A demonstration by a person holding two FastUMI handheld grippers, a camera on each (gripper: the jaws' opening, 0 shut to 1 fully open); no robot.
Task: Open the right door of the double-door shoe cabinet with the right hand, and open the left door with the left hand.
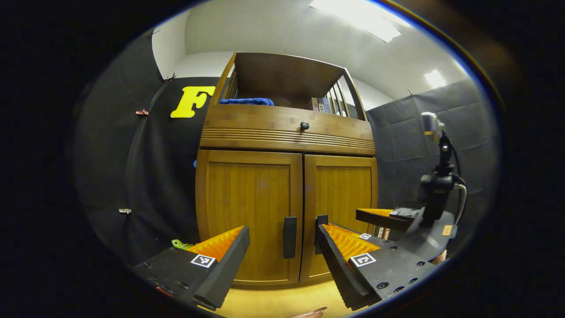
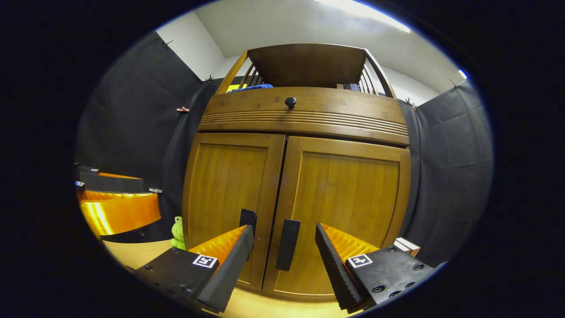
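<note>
Shoe cabinet [image 1: 287, 194] dead ahead of both claws, both doors shut. Left claw [image 1: 282, 254] spread wide, gripping nothing; left door [image 1: 247, 212] straight in front, its dark vertical handle [image 1: 289, 237] framed between the two fingers but beyond the tips, no contact. Right door [image 1: 342, 207] ahead and to that claw's right, its handle partly hidden behind the right-hand finger. Right claw [image 2: 284, 251] likewise spread wide and empty; right door's handle [image 2: 287, 244] between its fingers, past the tips, untouched. Left door's handle [image 2: 247, 219] just behind the tip of its left-hand finger.

Above the doors, drawer front [image 2: 304, 110] with ribbed moulding and one round dark knob [image 2: 290, 102], closed. Above that, open shelf compartment [image 1: 287, 79] with slatted sides: folded blue cloth [image 1: 246, 101] lying at its left end, a few upright items like book spines [image 1: 321, 105] at its right end, too small to tell more.

Low to the left of the cabinet, near the left claw's left finger, small green frog toy [image 2: 178, 232] on the light wooden floor [image 2: 132, 254]. Low to the right, beyond the right claw's right finger, corner of a small box [image 2: 407, 245] by the cabinet's base. Contents behind the doors hidden.

In the left gripper view, other gripper farther off on the right, with a dark mount and cable [image 1: 441, 176] rising above it.
</note>
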